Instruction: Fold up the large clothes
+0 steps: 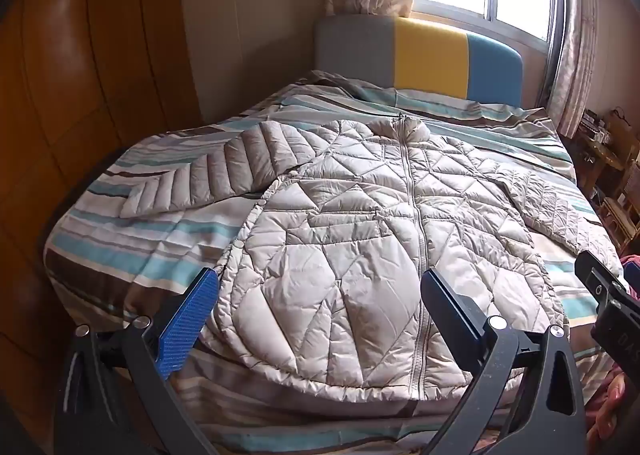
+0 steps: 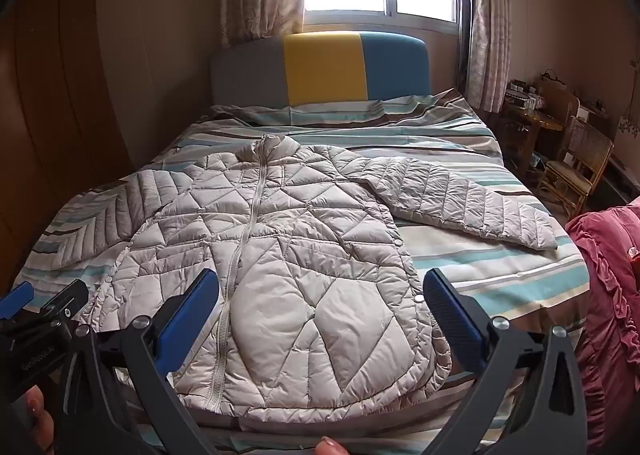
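Quilted jacket [image 1: 360, 223] beyond both grippers [image 1: 320, 307].

1. The left gripper [image 1: 320, 307] tilts downward, its jaws spread wide with nothing between the fingers.
2. The right gripper [image 2: 320, 307] tilts downward likewise, jaws wide apart and empty.
3. A fingertip [image 2: 329, 446] shows below and between the right gripper's fingers.

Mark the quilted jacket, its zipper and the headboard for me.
quilted jacket [image 2: 320, 287]: right wrist view, on the lower front panel.
zipper [image 1: 412, 191]: left wrist view, on the mid-chest stretch.
headboard [image 2: 324, 67]: right wrist view, on the yellow middle section.
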{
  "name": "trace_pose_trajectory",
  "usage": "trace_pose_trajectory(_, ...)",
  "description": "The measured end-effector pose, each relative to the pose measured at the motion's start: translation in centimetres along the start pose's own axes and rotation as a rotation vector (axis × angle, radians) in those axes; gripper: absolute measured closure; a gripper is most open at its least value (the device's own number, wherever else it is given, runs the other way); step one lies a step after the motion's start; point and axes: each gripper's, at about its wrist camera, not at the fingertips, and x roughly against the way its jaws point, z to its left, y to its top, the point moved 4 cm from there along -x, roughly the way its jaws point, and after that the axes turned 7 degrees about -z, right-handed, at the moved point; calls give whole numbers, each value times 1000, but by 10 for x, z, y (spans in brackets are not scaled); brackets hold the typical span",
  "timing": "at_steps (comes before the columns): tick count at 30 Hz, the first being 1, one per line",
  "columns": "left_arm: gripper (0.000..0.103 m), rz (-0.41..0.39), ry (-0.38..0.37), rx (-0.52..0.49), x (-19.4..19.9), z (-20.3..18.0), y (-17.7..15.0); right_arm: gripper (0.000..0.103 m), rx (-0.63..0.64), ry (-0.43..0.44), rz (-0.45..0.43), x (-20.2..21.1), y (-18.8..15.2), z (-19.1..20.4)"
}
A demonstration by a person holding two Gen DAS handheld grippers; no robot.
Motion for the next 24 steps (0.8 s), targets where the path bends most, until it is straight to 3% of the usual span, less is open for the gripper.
trace_pose_trajectory(24, 3, 4, -11, 9, -1, -1, -4, 2, 3, 6, 30, -5, -4, 0)
